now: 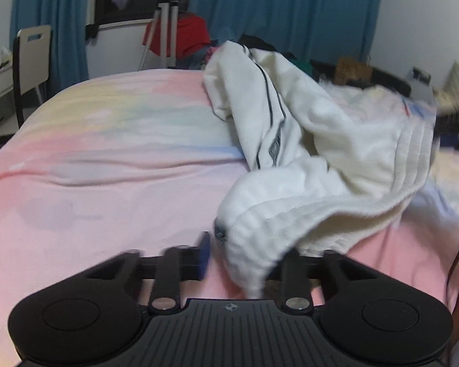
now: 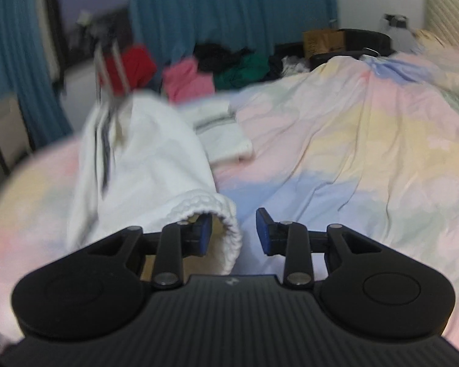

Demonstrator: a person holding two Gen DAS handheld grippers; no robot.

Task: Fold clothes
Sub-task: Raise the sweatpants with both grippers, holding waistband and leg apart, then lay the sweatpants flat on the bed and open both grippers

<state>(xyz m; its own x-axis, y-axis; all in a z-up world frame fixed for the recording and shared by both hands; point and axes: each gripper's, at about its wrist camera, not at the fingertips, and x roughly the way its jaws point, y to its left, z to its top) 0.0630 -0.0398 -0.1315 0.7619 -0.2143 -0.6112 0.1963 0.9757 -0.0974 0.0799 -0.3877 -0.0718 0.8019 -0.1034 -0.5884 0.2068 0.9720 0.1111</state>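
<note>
Two tongs work one white fleece garment (image 1: pixel 321 140) on the pastel bed (image 1: pixel 107 159): left tongs (image 1: pixel 244 257) pinching its ribbed hem, right tongs (image 2: pixel 234 232) spread beside the cuff. Next: regrip, lay flat.

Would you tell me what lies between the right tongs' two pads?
The white garment's ribbed cuff hangs by the left pad; the right tongs are open, seen in the right wrist view.
</note>
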